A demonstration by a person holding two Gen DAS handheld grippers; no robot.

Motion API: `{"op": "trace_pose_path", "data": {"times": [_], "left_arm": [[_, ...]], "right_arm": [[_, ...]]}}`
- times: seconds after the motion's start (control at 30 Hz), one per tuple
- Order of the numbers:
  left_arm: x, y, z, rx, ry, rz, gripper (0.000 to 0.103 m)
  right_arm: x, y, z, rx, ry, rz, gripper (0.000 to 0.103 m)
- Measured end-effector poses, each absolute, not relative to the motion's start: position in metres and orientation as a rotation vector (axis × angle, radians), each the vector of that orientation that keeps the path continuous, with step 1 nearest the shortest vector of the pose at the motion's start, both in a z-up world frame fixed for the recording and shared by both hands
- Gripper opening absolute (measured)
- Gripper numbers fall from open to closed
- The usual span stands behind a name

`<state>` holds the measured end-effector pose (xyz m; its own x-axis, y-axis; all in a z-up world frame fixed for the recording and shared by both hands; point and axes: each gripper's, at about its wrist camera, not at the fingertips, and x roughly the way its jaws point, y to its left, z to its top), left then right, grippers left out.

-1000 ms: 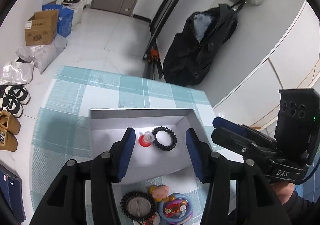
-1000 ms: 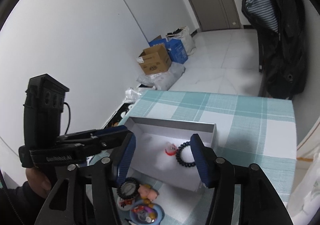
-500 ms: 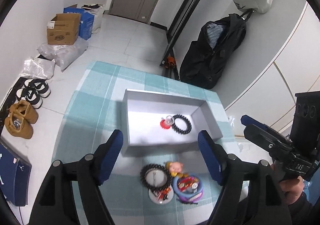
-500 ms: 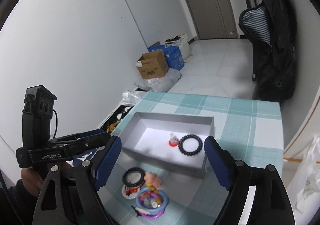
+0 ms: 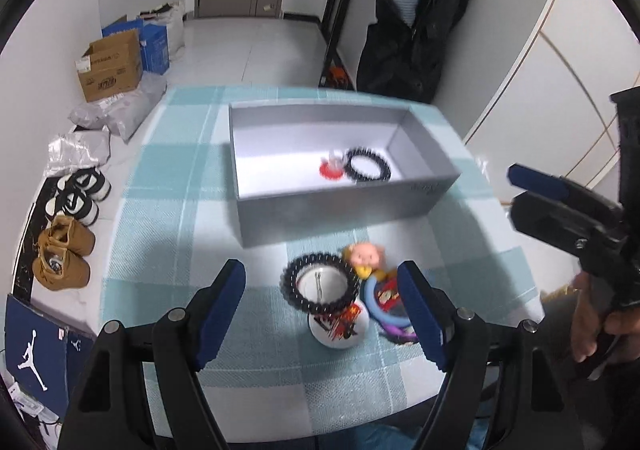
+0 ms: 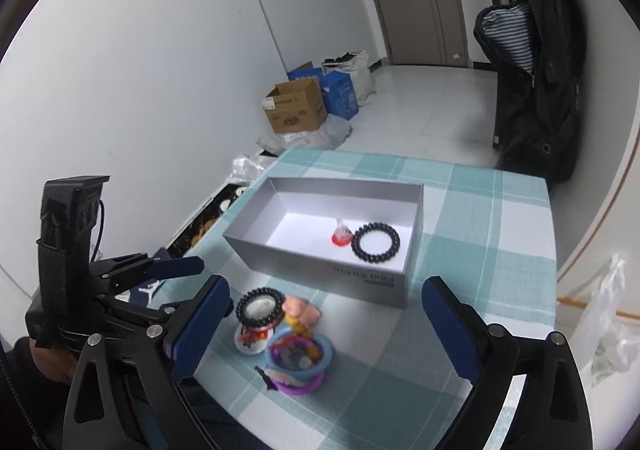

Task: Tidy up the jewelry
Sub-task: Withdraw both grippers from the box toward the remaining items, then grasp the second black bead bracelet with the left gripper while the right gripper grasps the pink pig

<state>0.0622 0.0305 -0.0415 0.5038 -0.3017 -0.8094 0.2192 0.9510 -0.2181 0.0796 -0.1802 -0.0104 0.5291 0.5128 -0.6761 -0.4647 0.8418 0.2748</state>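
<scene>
Teal-and-white checked cloth, coarsely woven, covers the table. On it sits a grey box of smooth card — rectangular, open-topped, white inside. Within the box lie a black beaded bracelet, a ring of round glossy beads, and touching its left side a small red piece with a clear top, too blurred to name.

On the cloth just in front of the box is a tight cluster of trinkets: a second black beaded ring resting on a round white badge, a pink-and-yellow doll-like figure beside it, and blue and purple hoops stacked with small bits inside.

Left gripper hangs over the cluster, its flat blue-padded jaws spread apart with nothing pressed between them. Right gripper — black plastic, the same blue pads — has its jaws opening wide, also gripping nothing; the trinkets lie on the cloth below the gap.
</scene>
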Motion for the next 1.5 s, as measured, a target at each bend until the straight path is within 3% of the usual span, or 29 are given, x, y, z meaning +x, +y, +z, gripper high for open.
{"op": "trace_pose_path", "data": {"times": [0.43,0.97,1.1,1.13,1.27,1.5], "left_arm": [[0.078,0.02,-0.073,-0.068,1.169,-0.306,0.074],[0.084,0.015,-0.073,-0.036,1.139,-0.321,0.073],[0.083,0.011,-0.073,0.01,1.13,-0.311,0.058],[0.082,0.012,-0.072,-0.001,1.132,-0.312,0.048],[0.084,0.017,-0.071,-0.026,1.137,-0.323,0.041],[0.082,0.017,-0.065,-0.023,1.128,-0.333,0.039]], "right_arm": [[0.082,-0.191,-0.021,0.104,0.9,0.581,0.098],[0.082,-0.194,-0.024,0.118,0.917,0.585,0.098],[0.081,-0.192,-0.023,0.11,0.915,0.587,0.098],[0.081,-0.192,-0.023,0.11,0.915,0.588,0.098],[0.082,-0.192,-0.025,0.114,0.919,0.585,0.098],[0.083,-0.191,-0.027,0.119,0.926,0.582,0.098]]}}
